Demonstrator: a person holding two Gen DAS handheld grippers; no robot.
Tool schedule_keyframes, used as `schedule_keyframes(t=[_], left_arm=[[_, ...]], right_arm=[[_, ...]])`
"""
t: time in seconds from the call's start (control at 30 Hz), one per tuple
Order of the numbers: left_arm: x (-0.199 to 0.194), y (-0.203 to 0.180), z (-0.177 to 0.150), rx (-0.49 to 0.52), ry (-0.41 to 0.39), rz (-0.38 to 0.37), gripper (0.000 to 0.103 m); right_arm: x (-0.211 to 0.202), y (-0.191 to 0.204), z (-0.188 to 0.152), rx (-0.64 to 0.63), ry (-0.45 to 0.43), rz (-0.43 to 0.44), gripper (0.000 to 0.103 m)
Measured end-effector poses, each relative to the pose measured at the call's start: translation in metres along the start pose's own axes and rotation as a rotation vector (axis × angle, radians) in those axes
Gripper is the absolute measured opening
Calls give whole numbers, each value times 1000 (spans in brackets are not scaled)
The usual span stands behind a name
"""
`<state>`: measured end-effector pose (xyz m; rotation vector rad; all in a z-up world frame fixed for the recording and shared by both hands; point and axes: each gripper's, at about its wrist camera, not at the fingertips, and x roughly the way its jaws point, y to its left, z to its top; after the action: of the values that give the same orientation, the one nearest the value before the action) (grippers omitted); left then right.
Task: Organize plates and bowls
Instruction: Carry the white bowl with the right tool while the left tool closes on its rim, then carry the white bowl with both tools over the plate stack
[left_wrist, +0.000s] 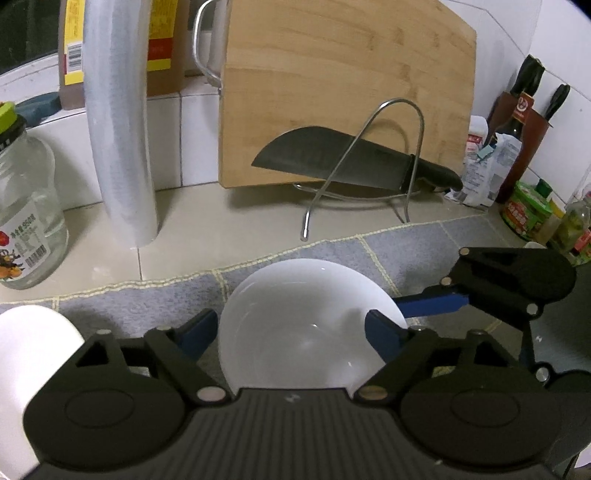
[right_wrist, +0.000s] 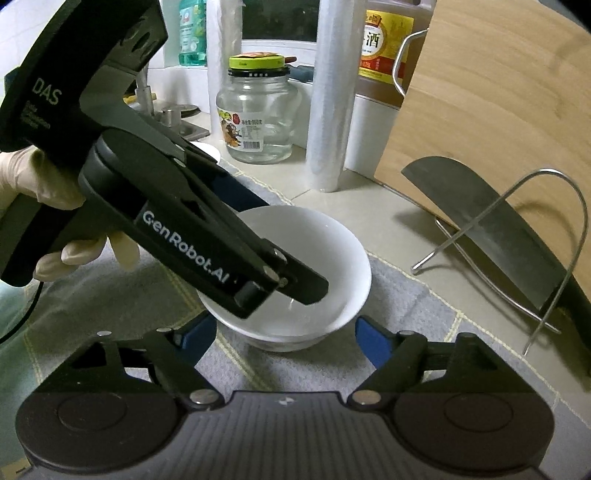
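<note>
A white bowl (left_wrist: 306, 325) sits on a grey checked mat (left_wrist: 147, 302); it also shows in the right wrist view (right_wrist: 332, 258). My left gripper (left_wrist: 291, 332) is open, its blue fingers wide on either side of the bowl, close above it. In the right wrist view the left gripper (right_wrist: 280, 284) reaches down into the bowl. My right gripper (right_wrist: 284, 339) is open and empty, just in front of the bowl; it also shows at the right of the left wrist view (left_wrist: 432, 306). Another white dish (left_wrist: 29, 339) lies at the far left.
A bamboo cutting board (left_wrist: 343, 85) leans on the wall behind a wire rack (left_wrist: 369, 162) holding a cleaver (left_wrist: 332, 158). A glass jar (left_wrist: 26, 221), a film roll (left_wrist: 118, 129), an oil bottle (right_wrist: 384, 48) and condiment bottles (left_wrist: 535, 206) stand around the counter.
</note>
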<state>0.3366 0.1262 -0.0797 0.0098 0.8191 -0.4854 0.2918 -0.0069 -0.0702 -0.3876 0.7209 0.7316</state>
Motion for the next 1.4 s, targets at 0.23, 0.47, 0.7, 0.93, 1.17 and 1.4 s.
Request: schedule_keyframes(t=[0.23,0.47,0.7,0.93,1.17,1.4], left_arm=[[2,-2,1,8,-1,-18,85],[0,-1,0,5,-1,-24,85],[-5,-6,-1,13,-8,-29,85],[-19,-15,2,32,-26,-27,85],[-38,-30,5,57,-51,-19,85],[-54,-45,1,76,-71,-14,85]], right_arm=[[0,0,1,-1,-7,7,82],[0,2,2,-8,-1,-1,82],[-4,3,2,-15,9,-3,82],[-16,6,5,-13,0,-4,82],[-35,8,6,3,-21,1,82],[-52,14,1,5,-34,0,82]])
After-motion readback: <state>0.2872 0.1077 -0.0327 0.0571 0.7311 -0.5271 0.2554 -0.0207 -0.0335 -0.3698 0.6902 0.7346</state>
